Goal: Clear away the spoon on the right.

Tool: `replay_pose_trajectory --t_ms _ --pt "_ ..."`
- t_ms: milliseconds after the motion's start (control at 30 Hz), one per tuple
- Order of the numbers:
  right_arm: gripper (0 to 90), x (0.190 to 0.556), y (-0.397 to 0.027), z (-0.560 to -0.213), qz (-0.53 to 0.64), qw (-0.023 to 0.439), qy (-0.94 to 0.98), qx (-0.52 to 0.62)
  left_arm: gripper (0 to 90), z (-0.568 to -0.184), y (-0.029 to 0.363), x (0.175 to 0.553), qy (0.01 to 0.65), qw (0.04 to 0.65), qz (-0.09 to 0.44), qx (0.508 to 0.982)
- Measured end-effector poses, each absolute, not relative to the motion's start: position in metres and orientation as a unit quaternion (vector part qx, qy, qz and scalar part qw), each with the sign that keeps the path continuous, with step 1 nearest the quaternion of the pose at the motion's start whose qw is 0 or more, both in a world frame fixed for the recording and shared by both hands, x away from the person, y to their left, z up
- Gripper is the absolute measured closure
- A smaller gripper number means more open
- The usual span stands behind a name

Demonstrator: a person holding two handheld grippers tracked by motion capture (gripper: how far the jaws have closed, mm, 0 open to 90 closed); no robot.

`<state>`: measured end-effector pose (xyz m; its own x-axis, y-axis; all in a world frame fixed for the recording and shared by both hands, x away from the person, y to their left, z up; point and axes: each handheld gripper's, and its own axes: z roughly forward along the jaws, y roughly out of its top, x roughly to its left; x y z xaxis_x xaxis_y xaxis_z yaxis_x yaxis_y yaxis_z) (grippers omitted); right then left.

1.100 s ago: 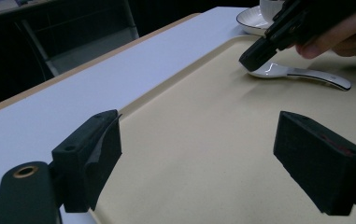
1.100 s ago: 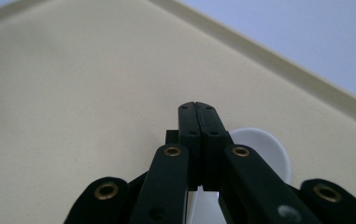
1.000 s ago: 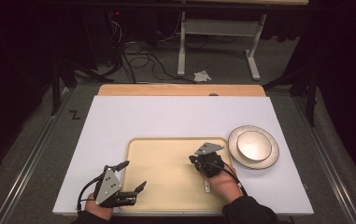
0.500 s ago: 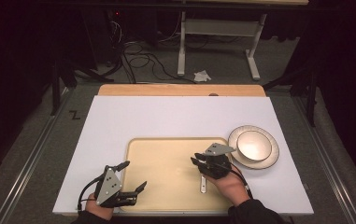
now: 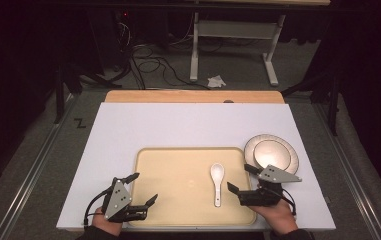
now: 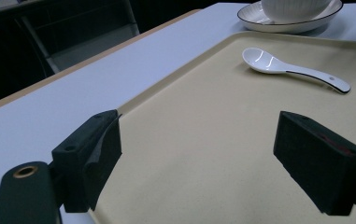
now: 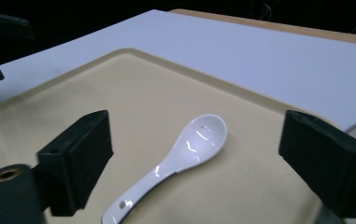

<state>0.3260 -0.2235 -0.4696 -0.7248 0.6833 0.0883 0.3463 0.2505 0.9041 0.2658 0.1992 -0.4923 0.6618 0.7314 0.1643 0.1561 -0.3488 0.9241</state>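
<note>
On the tray (image 5: 178,170), right half: spoon (image 5: 217,182) lies flat, bowl at 12 o'clock, handle at 6.

Right gripper (image 5: 241,181) stands at the spoon's 3 o'clock; its jaws have just been opening, wide, nothing between them. Left gripper (image 5: 140,189) gapes empty at the tray's 8 o'clock corner. Withdraw the right gripper clear without brushing the handle; plate (image 5: 271,154) and its bowl sit just beyond at 1 o'clock.

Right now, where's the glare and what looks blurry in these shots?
High view: dark room, lit table, bright glare on the bowl. Right gripper view: sharp highlights on the white spoon; the near black pads look soft. Left gripper view: glints on the spoon, a soft shadow beneath it on the tray.
</note>
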Motion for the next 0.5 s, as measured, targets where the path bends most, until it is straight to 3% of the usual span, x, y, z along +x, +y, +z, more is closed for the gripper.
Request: replay_pose_trajectory --t_ms 267,500 --pt "0.6 0.310 -0.261 -0.468 0.523 0.192 0.756 0.343 15.8 -0.493 0.200 0.267 0.295 0.490 0.293 0.767" --pt "0.6 0.309 -0.264 -0.476 0.512 0.191 0.764 0.344 15.9 -0.494 0.198 0.268 0.292 0.487 0.293 0.769"
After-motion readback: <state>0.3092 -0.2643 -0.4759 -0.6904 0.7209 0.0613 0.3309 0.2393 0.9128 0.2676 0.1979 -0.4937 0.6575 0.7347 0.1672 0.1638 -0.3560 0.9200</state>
